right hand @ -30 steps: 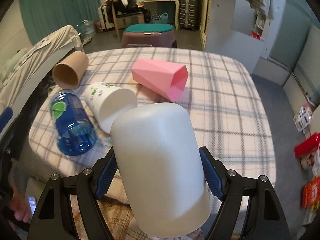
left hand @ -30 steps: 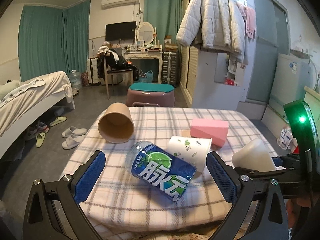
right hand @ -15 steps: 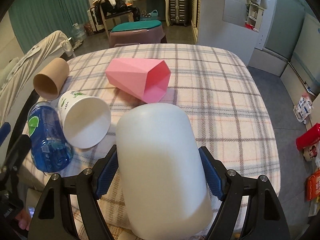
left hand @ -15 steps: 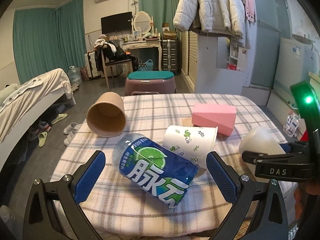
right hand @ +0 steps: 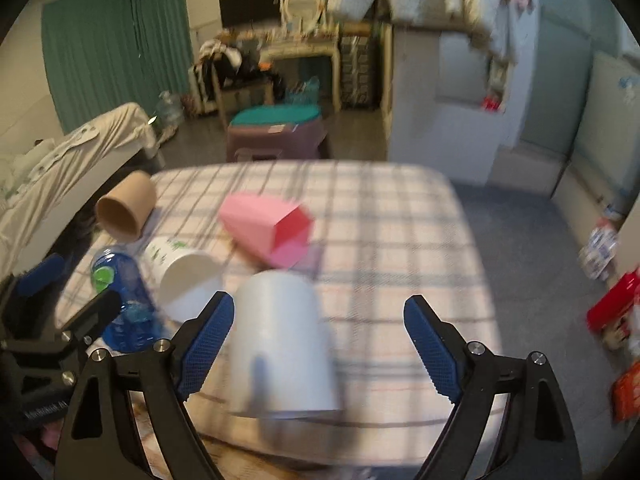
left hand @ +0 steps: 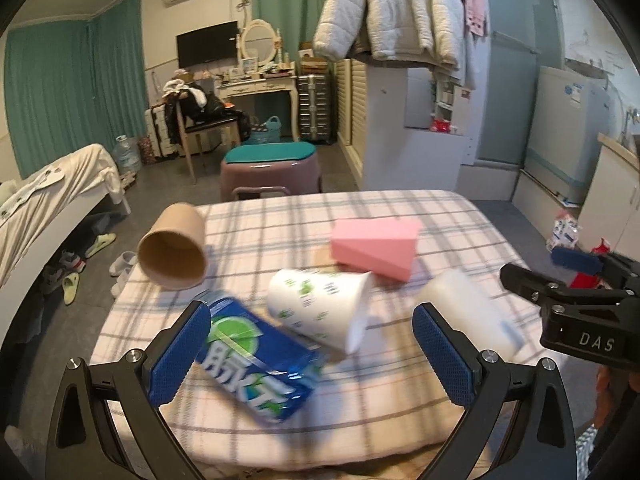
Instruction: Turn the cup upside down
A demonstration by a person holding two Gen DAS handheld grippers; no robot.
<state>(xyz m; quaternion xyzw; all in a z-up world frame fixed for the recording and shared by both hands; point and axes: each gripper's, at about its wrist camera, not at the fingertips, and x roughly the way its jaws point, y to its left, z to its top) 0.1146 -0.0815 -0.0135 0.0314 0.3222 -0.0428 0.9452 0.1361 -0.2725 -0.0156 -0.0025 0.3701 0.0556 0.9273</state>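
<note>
Now right claw gapes — white cup free.

1. My left black two-finger gripper with blue ribbed pads is spread wide, nothing between its pads.
2. My right black two-finger gripper with blue ribbed pads is also parted wide; neither pad presses on anything.
3. Seen from the left wrist, the right gripper sits at the far right edge, level with the left one.
4. Seen from the right wrist, the left gripper shows low at the left edge.
</note>
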